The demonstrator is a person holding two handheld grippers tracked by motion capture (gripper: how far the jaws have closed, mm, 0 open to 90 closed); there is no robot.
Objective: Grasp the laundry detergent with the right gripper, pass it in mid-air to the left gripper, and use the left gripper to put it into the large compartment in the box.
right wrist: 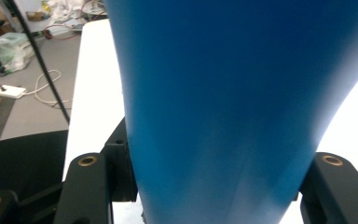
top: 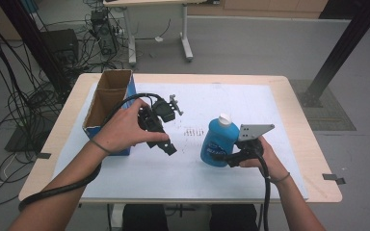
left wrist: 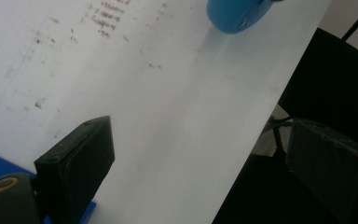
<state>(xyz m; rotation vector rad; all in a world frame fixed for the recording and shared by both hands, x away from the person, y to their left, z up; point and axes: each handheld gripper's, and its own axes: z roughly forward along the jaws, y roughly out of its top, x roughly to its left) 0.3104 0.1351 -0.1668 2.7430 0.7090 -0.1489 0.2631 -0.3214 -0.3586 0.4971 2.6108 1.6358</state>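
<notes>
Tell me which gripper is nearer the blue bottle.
Right. The right gripper is shut on the blue bottle; the left gripper hangs open, apart from it, beside the cardboard box.

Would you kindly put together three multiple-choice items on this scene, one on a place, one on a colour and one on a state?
1. Where does the cardboard box stand on the table?
A. at the left side
B. at the right edge
C. in the middle

2. What colour is the cap of the blue bottle?
A. red
B. white
C. black

3. How is the left hand-held gripper?
A. shut on the bottle
B. shut on the box
C. open, holding nothing

Answers:
1. A, since the high view shows the box at the table's left side, beside the person's left hand.
2. B, since the cap at the bottle's top is white in the high view.
3. C, since the left gripper view shows its jaws wide apart over the white table cover, while the right hand-held gripper clamps the bottle.
</notes>
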